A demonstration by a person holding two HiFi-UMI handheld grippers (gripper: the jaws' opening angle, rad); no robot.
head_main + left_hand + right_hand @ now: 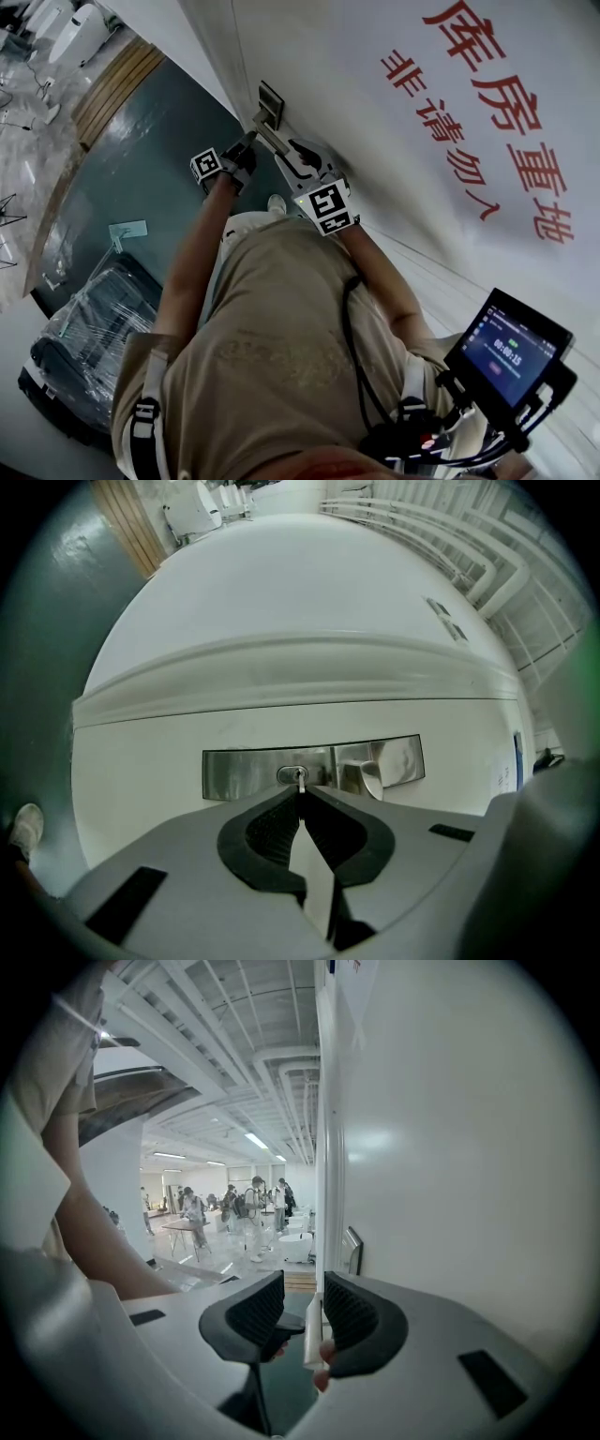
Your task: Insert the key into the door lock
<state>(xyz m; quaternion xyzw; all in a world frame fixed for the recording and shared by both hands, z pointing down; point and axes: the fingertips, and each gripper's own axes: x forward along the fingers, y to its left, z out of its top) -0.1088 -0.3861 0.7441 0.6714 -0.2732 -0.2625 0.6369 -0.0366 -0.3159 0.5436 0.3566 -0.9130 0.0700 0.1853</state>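
- The white door (394, 197) fills the right of the head view and stands ajar; the right gripper view looks along its edge.
- The right gripper (306, 1312) has its jaws released. A narrow white strip, apparently the door's edge, stands between them against one pad only.
- The left gripper (300, 799) points level at the lock, its jaws clenched on the key.
- The stainless lock plate (244, 772) carries a lever handle (375, 772) just beside the keyhole cylinder (290, 774).
- The key (300, 783) shows only a short bright blade tip at the cylinder; I cannot tell how deep it sits.
- I judge the key light, stiff and slick. It is best gripped flat across its head, since an off-line push could twist it in the pads.
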